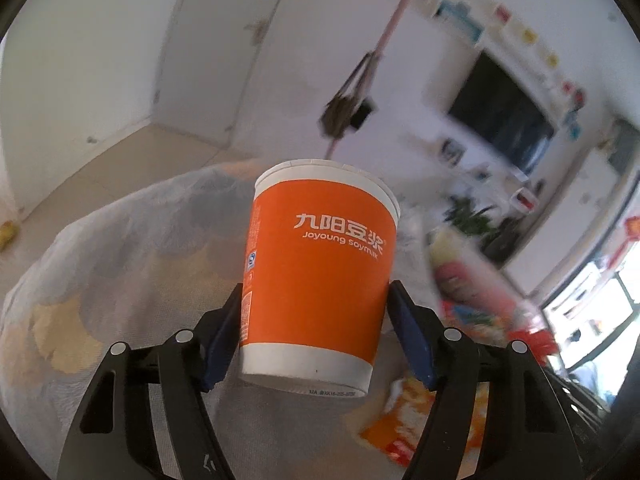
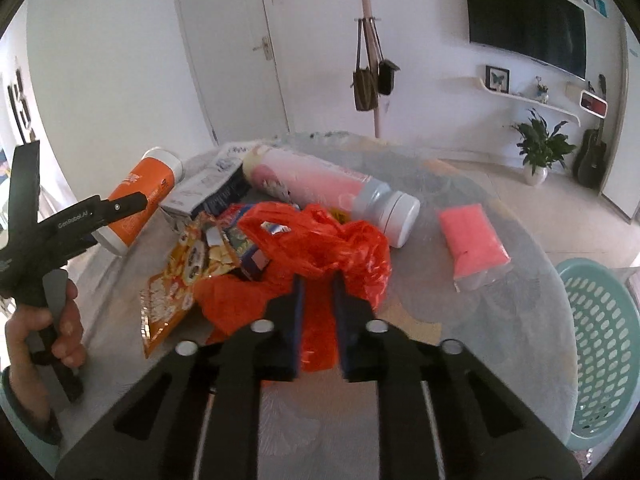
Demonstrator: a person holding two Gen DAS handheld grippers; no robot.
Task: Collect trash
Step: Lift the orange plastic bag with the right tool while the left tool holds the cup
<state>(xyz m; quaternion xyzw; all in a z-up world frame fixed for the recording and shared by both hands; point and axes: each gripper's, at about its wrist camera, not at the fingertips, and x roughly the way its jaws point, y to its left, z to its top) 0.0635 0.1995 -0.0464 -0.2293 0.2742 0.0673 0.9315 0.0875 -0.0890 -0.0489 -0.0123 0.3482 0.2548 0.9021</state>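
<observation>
Left wrist view looks forward along its fingers from just behind the orange cup (image 1: 318,276), very close, tilted, table (image 1: 120,264) and far wall behind, blurred. Right wrist view looks forward and down over the table (image 2: 460,320) from its near edge, orange bag (image 2: 320,240) near. Shared: the cup (image 2: 138,200), pink bottle (image 2: 332,190), wall TV (image 2: 524,20), hanging bags (image 2: 372,76).

Red bag (image 2: 320,240) covers snack packet (image 2: 192,264); basket (image 2: 600,344) cut by frame edge
</observation>
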